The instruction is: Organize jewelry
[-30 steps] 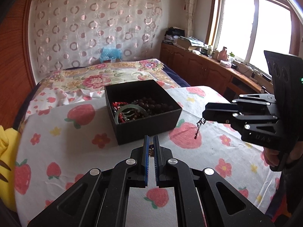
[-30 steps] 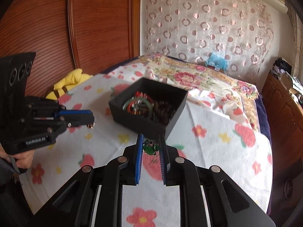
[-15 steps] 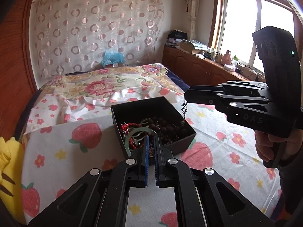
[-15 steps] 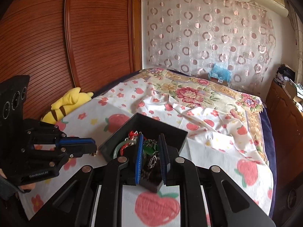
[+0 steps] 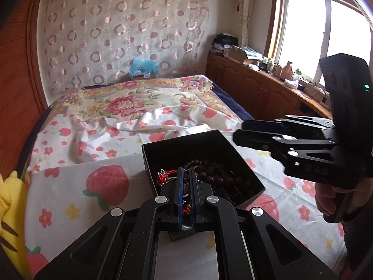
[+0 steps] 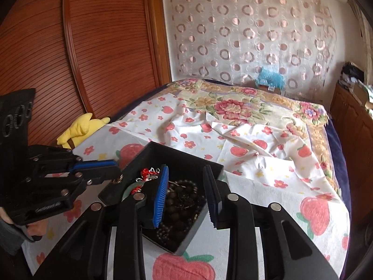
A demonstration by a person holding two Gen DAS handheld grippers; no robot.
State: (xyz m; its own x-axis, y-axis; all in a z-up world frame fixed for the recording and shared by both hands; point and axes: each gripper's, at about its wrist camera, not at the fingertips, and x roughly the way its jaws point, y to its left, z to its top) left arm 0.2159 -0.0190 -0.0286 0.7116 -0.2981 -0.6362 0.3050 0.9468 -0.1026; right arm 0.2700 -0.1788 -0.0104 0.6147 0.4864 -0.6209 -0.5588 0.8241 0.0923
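The black box (image 6: 179, 163) sits on the strawberry sheet (image 5: 70, 186), holding dark beads (image 6: 179, 200). The right gripper (image 6: 186, 193) hangs over the box; its jaws have just been opening, nothing between them. The left gripper (image 5: 185, 186), at the box's near edge, is clenched, apparently on a small trinket (image 6: 115, 179).

box mouth: black box (image 6: 211, 165) open-topped, beads (image 6: 179, 200) heaped lower centre (far corner bare)
left flank: left gripper (image 6: 115, 171) crowds rim
upper frame: sheet (image 6: 244, 137) unobstructed
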